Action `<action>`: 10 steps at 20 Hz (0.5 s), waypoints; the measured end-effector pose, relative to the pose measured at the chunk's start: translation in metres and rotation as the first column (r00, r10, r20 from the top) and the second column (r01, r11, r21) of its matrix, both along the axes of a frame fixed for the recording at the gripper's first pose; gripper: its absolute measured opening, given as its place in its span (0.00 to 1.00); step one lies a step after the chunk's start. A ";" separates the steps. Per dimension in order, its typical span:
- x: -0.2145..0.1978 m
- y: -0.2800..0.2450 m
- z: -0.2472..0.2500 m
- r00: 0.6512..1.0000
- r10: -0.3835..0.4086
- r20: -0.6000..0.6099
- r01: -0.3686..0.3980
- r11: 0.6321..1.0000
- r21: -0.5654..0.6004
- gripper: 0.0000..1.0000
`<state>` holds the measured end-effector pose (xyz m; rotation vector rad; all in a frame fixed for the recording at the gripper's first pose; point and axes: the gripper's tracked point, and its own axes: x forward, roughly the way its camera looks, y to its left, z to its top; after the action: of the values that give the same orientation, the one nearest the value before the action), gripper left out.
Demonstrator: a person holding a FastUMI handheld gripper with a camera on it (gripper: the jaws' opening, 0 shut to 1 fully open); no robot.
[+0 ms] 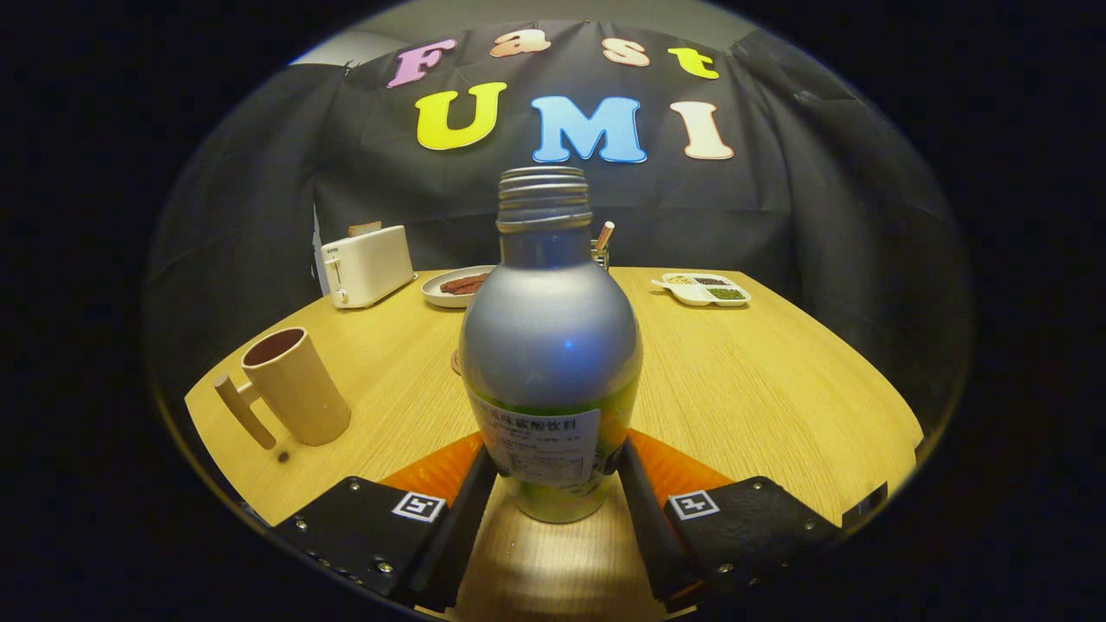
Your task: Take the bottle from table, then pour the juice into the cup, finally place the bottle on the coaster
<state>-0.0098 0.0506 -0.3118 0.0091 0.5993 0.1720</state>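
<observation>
From here the capless silver metal bottle point(551, 345) hides part of the brown disc point(455, 363) and the holder point(601, 253) behind it.

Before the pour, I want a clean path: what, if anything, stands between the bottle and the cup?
Nothing visible. The gripper is shut on the bottle, and only bare table lies between it and the cup, which stands apart to its side.

Claw-mounted fisheye looks forward, low over the table point(760, 389), bottle point(551, 345) close.

A staged dining booth: black cloth wall point(259, 216), wooden table point(760, 380), toaster point(367, 265), food plates point(456, 289).
</observation>
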 end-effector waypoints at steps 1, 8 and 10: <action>0.002 -0.002 0.004 1.000 -0.008 -0.002 0.008 1.000 -0.005 0.78; 0.013 0.001 0.028 0.999 0.037 -0.013 -0.039 0.989 -0.143 0.70; 0.015 0.007 0.038 0.997 0.072 -0.005 -0.071 0.979 -0.189 0.70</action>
<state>0.0054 0.0580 -0.2737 -0.1966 0.6123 0.1842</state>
